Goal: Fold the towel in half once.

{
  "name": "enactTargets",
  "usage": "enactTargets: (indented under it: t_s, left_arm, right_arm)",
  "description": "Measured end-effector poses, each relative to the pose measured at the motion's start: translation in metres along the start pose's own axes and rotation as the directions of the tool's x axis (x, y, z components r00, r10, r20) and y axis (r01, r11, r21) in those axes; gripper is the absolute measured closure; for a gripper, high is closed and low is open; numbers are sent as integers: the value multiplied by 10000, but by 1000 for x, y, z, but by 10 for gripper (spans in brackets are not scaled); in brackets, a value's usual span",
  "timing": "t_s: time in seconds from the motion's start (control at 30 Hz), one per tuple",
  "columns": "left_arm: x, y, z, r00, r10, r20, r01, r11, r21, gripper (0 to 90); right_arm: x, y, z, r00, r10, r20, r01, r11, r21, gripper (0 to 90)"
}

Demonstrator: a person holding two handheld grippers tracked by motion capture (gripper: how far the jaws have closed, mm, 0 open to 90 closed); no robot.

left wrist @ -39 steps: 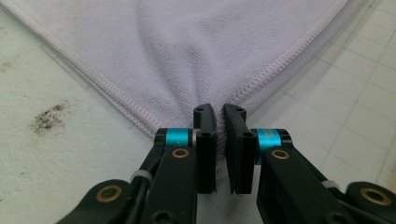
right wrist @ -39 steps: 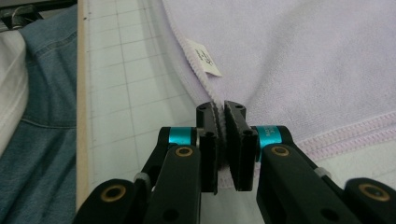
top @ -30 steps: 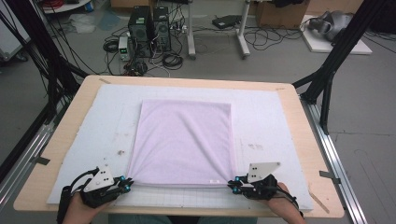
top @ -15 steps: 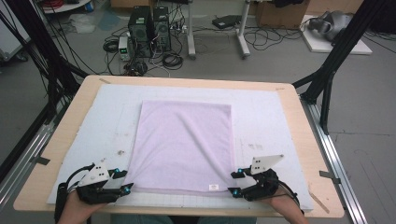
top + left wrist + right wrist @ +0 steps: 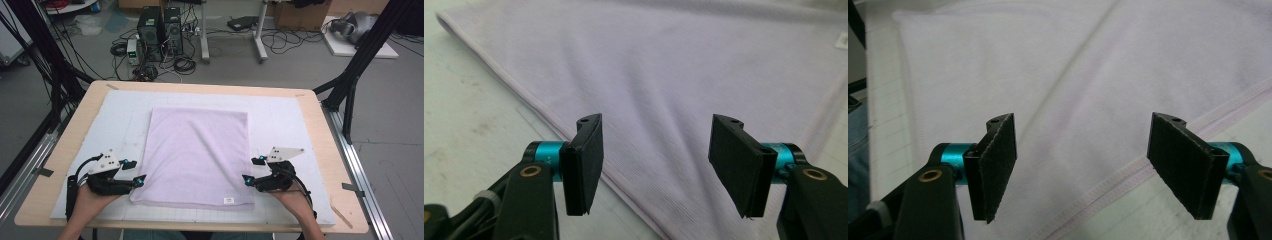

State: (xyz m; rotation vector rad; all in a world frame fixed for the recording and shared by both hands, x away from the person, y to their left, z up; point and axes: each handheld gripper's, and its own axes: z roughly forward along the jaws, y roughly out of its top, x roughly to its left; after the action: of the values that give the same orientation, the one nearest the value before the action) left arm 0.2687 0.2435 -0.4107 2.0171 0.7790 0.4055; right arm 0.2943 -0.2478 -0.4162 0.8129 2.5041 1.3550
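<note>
A lilac towel [image 5: 197, 155] lies flat and folded on the white mat, with a small label near its front right corner. My left gripper [image 5: 136, 171] hovers at the towel's left edge, and my right gripper [image 5: 250, 170] at its right edge. In the left gripper view the left gripper [image 5: 656, 130] is open above the towel [image 5: 664, 60] and its hem. In the right gripper view the right gripper [image 5: 1083, 125] is open over the towel [image 5: 998, 65]. Both pairs of jaws have just been opening, with nothing pinched between them.
The white mat [image 5: 295, 125] covers a wooden table [image 5: 65, 150]. Black frame legs [image 5: 350, 85] stand at the table's far corners. Computer towers [image 5: 160, 25] and cables sit on the floor beyond. The mat is bare on both sides of the towel.
Both grippers were shut at the towel's front corners. They have let go, opened, lifted slightly and moved away from the front edge along the towel's sides.
</note>
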Motion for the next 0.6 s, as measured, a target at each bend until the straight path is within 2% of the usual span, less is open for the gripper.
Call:
enactTargets:
  t_s: [0.17,0.27,0.4,0.6]
  left_arm:
    - [10,15,8,9997,-203,-117,202,9997,-109,370]
    - [16,22,12,9998,-209,-45,209,9998,-61,367]
    - [19,27,15,9993,-348,-111,346,9992,-185,368]
    - [25,30,19,9991,-367,-202,366,9993,-54,364]
  right_arm:
    - [-12,7,1,9996,251,145,-251,9997,13,270]
    - [-18,14,-1,9993,207,303,-205,9998,-60,264]
    - [-24,22,0,9988,306,378,-305,9995,-14,235]
    - [-30,28,4,9983,357,454,-359,9993,43,226]
